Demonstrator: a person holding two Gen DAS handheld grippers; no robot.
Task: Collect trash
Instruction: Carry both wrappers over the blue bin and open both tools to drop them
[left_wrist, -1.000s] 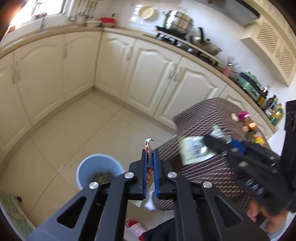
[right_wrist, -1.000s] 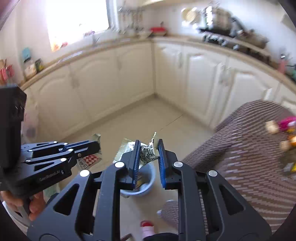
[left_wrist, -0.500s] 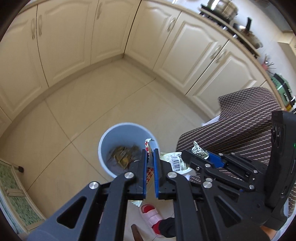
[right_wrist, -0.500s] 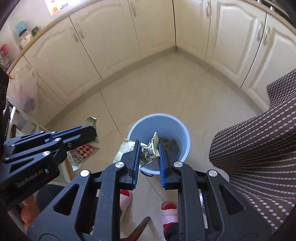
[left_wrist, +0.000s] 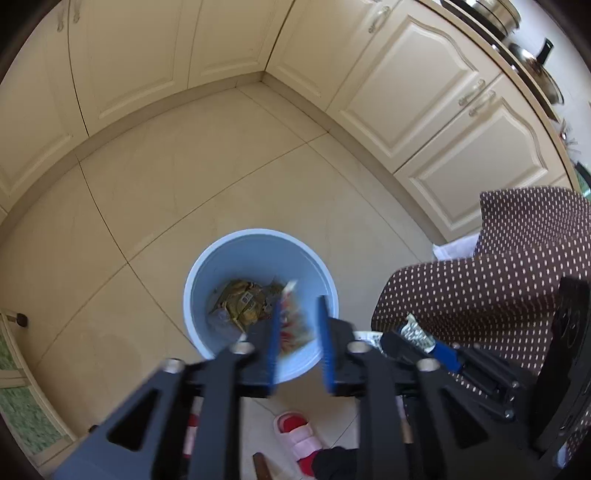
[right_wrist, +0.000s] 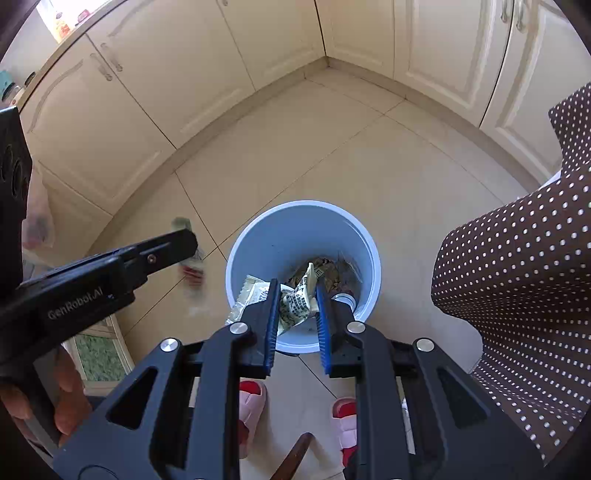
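Note:
A light blue bin (left_wrist: 258, 233) (right_wrist: 303, 205) stands on the tiled floor with yellowish wrappers (left_wrist: 243, 306) (right_wrist: 332, 273) at its bottom. My left gripper (left_wrist: 298, 306) hangs over the bin's near rim. Its jaws are opening, and a blurred red and white wrapper (left_wrist: 291, 325) sits loose between them. In the right wrist view that wrapper (right_wrist: 190, 266) blurs below the left gripper's tip (right_wrist: 184, 243). My right gripper (right_wrist: 297, 286) is over the bin too, shut on a crumpled white printed wrapper (right_wrist: 295, 306), which also shows in the left wrist view (left_wrist: 415, 332).
A table under a brown dotted cloth (left_wrist: 517, 258) (right_wrist: 517, 277) stands right of the bin. Cream cabinets (left_wrist: 424, 92) (right_wrist: 166, 92) line the far walls. Pink and red slippers (left_wrist: 295, 432) (right_wrist: 251, 398) are just below the grippers. A hand (right_wrist: 66, 398) holds the left gripper.
Both grippers dropped and tipped down over the bin. The left jaws, shut on the red and white wrapper before, have parted and the wrapper is loose. The right grip is unchanged.

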